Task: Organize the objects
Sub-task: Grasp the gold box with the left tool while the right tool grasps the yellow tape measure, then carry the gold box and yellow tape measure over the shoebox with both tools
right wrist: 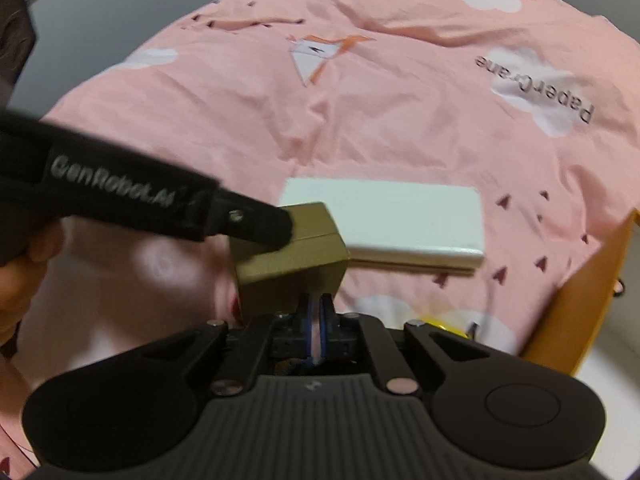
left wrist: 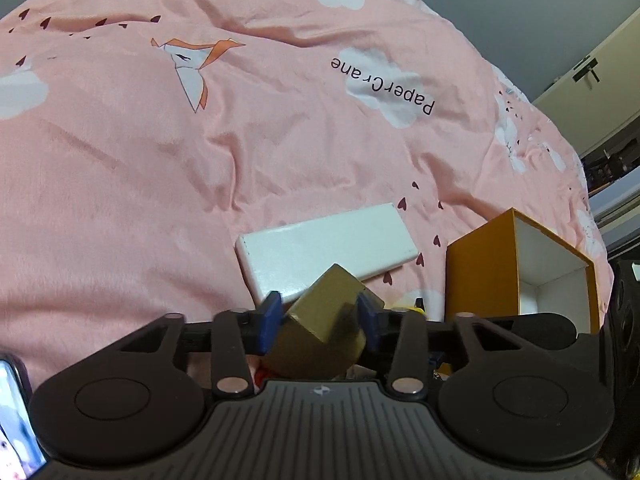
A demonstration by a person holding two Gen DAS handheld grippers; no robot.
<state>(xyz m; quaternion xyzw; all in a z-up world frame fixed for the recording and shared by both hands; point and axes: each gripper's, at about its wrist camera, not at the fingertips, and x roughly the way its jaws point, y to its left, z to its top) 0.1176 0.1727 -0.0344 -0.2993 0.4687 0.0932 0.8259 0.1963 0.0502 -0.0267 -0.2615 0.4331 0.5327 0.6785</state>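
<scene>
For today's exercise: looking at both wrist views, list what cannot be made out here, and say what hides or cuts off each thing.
- Small yellow object on the pink printed bedsheet: left wrist view, hidden behind the left gripper.
- Open orange cardboard box: right wrist view, cut off by the edge.
- Underside of the small gold cardboard box: hidden by the right gripper.
- Phone screen: left wrist view, cut off at the edge.

Small gold box tilted, lifted, white flat box lying behind, open orange box beside
</scene>
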